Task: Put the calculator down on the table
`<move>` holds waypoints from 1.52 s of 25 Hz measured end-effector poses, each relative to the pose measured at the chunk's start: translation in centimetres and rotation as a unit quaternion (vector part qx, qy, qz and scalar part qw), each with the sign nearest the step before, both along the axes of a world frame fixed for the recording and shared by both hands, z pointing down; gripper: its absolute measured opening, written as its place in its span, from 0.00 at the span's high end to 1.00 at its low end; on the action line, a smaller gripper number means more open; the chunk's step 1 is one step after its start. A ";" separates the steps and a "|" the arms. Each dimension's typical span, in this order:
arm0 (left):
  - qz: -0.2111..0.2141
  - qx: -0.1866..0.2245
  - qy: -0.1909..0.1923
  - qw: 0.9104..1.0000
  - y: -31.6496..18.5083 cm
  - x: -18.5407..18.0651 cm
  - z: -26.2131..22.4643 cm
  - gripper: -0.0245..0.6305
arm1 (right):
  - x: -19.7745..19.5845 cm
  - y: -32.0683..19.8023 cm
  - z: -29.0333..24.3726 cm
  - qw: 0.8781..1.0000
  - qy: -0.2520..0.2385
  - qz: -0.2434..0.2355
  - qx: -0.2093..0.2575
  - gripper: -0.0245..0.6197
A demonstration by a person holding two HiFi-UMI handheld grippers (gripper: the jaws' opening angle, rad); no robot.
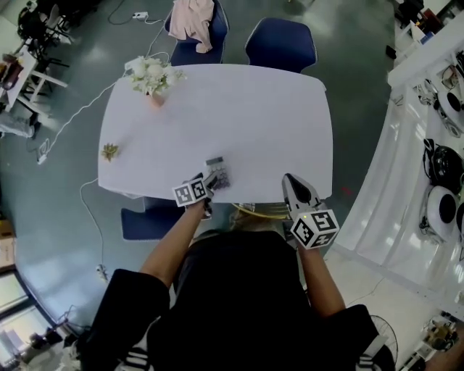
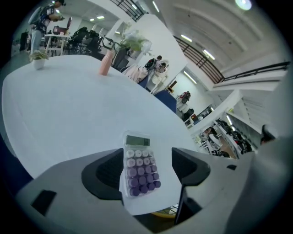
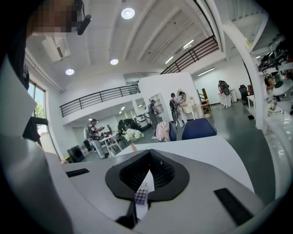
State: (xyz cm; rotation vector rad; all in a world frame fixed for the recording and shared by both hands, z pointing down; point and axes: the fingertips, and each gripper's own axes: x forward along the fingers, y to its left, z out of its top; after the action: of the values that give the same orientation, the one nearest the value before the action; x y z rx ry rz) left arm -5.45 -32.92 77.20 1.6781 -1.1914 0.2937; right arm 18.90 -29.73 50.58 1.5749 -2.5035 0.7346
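Observation:
The calculator [image 1: 219, 172], with purple keys and a small display, lies flat on the white table [image 1: 217, 101] near its front edge. My left gripper [image 1: 211, 184] hovers just behind it, open. In the left gripper view the calculator [image 2: 139, 164] shows between the two spread jaws of the left gripper [image 2: 147, 156], and neither pad touches it. My right gripper [image 1: 291, 180] is at the table's front right edge, shut and holding nothing. In the right gripper view its jaws [image 3: 149, 157] meet at the tips, and the calculator [image 3: 142, 196] shows far off through the gap below them.
A vase of white flowers [image 1: 152, 76] stands at the far left corner, and a small plant [image 1: 109, 151] at the left edge. Two blue chairs [image 1: 280, 43] stand beyond the table, one draped with a pink garment [image 1: 193, 22]. Another chair [image 1: 148, 221] is tucked in at the front left. A white counter [image 1: 424, 65] runs along the right.

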 end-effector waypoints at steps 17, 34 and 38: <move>0.078 0.384 -0.007 0.920 16.3 -6.3 -31.1 0.94 | -9.0 10.2 -5.9 0.996 0.054 0.000 0.070 0.97; 0.068 0.434 -0.084 0.894 21.3 -12.7 -34.6 0.95 | -11.7 16.6 -7.7 0.986 0.120 0.015 0.117 0.97; 0.054 0.419 -0.043 0.905 21.2 -12.6 -34.3 0.95 | -12.2 17.1 -6.9 0.986 0.126 0.008 0.107 0.97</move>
State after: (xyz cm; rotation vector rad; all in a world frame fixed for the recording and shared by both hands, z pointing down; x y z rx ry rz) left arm -18.09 -11.71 42.86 2.4970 -1.3936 -0.1150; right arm 6.67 -12.60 43.66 1.6354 -2.4491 0.2537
